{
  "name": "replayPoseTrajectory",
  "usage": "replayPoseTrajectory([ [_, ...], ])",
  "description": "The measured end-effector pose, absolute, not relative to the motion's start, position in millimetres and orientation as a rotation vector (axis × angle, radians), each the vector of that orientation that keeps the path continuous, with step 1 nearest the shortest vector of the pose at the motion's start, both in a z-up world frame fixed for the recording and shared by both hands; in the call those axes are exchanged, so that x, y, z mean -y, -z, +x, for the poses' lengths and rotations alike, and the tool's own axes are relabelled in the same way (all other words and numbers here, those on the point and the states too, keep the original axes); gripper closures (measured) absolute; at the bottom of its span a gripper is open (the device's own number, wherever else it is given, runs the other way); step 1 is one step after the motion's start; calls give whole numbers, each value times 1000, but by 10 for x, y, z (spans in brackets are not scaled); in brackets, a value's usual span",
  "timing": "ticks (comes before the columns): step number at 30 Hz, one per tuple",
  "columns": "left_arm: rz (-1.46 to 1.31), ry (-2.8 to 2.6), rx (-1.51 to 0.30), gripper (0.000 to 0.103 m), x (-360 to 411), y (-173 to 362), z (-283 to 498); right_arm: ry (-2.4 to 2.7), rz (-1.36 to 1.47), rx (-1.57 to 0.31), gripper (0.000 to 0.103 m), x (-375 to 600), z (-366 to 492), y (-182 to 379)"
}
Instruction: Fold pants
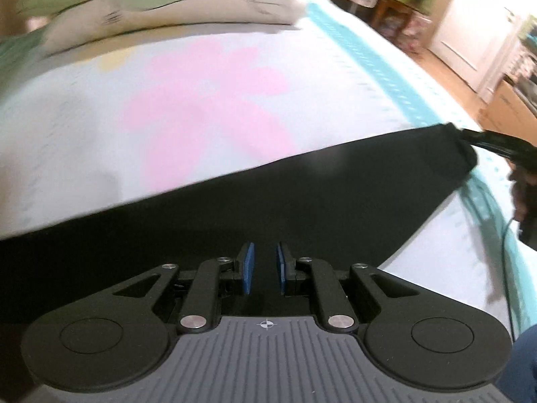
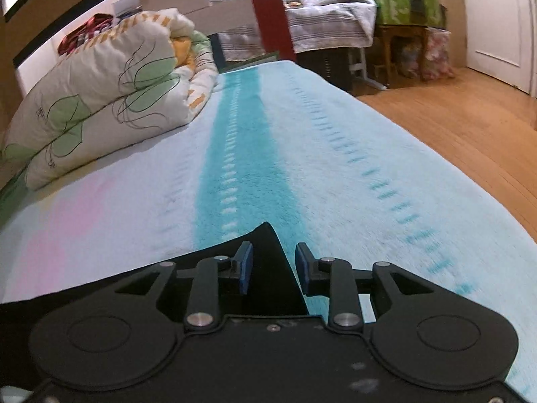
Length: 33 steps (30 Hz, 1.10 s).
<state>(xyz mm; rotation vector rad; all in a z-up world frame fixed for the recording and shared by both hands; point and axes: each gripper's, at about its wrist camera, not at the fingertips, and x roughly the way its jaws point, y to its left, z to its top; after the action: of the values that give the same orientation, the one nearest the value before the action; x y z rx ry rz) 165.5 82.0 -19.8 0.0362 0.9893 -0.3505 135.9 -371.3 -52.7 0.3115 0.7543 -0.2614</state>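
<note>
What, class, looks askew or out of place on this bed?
Little stands out. The black pants lie flat across the bedspread, one corner peaking upward between the right gripper's open jaws. The quilt sits bundled, not spread.

Left gripper (image 1: 265,268) tilts steeply downward, blue fingers (image 1: 247,268) narrowly apart, dark cloth in the gap; grip unclear. Right gripper (image 2: 273,272) angled down, fingers (image 2: 245,271) parted wider, not pressing anything. Right gripper also shows far right in left view.
</note>
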Motion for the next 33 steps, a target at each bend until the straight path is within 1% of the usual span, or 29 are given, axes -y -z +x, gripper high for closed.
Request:
replayPoseTrajectory([
  [5, 40, 398, -987, 89, -364, 268, 1751, 203, 296, -737, 73, 3748, 1462, 629],
  [6, 29, 407, -991, 89, -315, 291, 1772, 190, 284, -726, 80, 3738, 1461, 628],
  [7, 25, 410, -991, 89, -261, 288, 1770, 180, 269, -710, 90, 3715, 1451, 624],
  [8, 23, 412, -986, 89, -210, 288, 1761, 166, 259, -705, 93, 3699, 1446, 621],
  [11, 33, 411, -964, 89, -50, 293, 1808, 134, 236, -680, 95, 3641, 1438, 617],
  [16, 22, 399, -936, 89, 106, 295, 1898, 183, 223, -617, 96, 3662, 1544, 605],
  [17, 18, 397, -932, 89, 131, 299, 1915, 193, 232, -611, 99, 3695, 1582, 618],
  [18, 15, 398, -929, 89, 152, 297, 1929, 203, 241, -615, 102, 3729, 1613, 639],
  [22, 16, 400, -924, 88, 261, 325, 1979, 248, 255, -647, 102, 3838, 1690, 739],
  [23, 23, 407, -929, 88, 288, 337, 1987, 241, 272, -646, 101, 3867, 1678, 741],
  [24, 37, 415, -935, 88, 321, 357, 1993, 222, 309, -641, 95, 3908, 1641, 722],
  [25, 46, 425, -941, 88, 347, 378, 1997, 206, 338, -637, 90, 3935, 1613, 699],
  [27, 60, 446, -969, 88, 392, 447, 2021, 156, 378, -649, 67, 3982, 1550, 668],
  [30, 58, 433, -968, 88, 423, 506, 2041, 102, 330, -726, 67, 3961, 1540, 669],
  [32, 49, 426, -972, 88, 428, 504, 2057, 71, 294, -735, 67, 3925, 1528, 672],
  [33, 42, 425, -975, 88, 421, 508, 2063, 70, 267, -728, 70, 3896, 1517, 662],
])
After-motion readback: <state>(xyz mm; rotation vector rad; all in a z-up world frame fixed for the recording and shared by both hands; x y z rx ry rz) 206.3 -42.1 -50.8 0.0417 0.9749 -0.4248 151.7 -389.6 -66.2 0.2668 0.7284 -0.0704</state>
